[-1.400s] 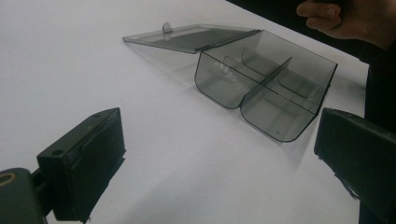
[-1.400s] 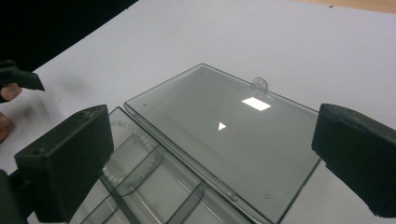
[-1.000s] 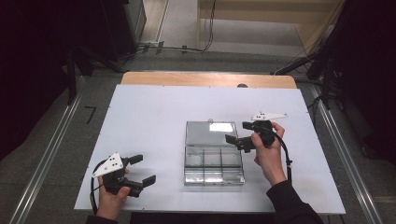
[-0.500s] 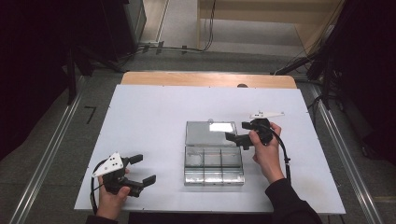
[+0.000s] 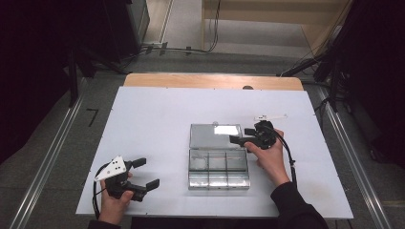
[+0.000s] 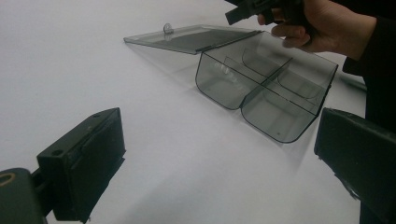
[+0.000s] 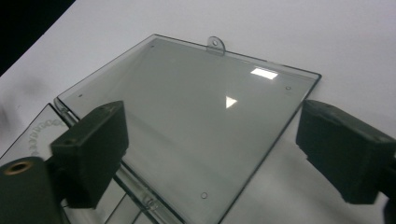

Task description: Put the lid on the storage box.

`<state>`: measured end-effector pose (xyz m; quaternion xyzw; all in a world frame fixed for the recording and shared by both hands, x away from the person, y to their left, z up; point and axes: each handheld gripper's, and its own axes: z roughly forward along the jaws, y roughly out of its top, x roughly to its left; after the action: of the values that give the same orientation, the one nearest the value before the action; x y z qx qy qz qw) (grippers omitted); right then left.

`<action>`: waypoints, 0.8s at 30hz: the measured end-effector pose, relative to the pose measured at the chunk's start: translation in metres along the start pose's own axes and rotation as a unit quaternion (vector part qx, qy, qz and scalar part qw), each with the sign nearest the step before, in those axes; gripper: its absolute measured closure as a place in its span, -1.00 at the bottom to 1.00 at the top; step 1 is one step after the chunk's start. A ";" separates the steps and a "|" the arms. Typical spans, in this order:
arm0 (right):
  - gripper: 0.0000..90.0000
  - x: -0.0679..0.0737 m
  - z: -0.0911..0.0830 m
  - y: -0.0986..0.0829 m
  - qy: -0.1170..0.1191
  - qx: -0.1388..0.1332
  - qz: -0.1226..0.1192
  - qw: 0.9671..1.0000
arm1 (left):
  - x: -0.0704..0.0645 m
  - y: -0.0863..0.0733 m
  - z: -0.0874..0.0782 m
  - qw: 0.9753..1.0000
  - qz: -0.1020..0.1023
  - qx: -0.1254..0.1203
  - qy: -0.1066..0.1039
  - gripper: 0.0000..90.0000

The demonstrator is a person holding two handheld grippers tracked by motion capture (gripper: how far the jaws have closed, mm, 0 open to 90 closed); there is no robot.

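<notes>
Right gripper [image 5: 240,136] now farther back, over box [image 5: 218,168] lid [image 5: 215,136] lying flat.

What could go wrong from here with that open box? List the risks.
1. The clear plastic compartment box looks light and nothing pins it: the left tongs sit open, well away from it, so a push might slide it across the white table.
2. Its flat transparent lid lies fully folded back; pressing down with the open right tongs could strain the hinge.
</notes>
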<state>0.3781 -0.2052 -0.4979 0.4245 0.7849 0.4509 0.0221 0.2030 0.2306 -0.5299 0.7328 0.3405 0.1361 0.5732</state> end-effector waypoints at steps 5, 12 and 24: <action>-0.62 -0.004 0.004 -0.005 -0.005 0.007 0.013 1.000 | 0.000 0.000 0.000 1.000 0.001 0.000 0.000 -0.96; -0.43 -0.010 0.008 -0.011 -0.012 0.018 0.031 0.999 | 0.000 0.000 0.000 1.000 0.002 0.002 0.001 -0.96; -0.28 -0.016 0.009 -0.019 0.016 0.001 0.056 0.998 | -0.001 0.000 0.000 1.000 -0.002 -0.006 0.015 -0.96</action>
<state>0.3797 -0.2146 -0.5222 0.4606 0.7602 0.4578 -0.0164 0.2023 0.2301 -0.5293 0.7263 0.3501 0.1480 0.5728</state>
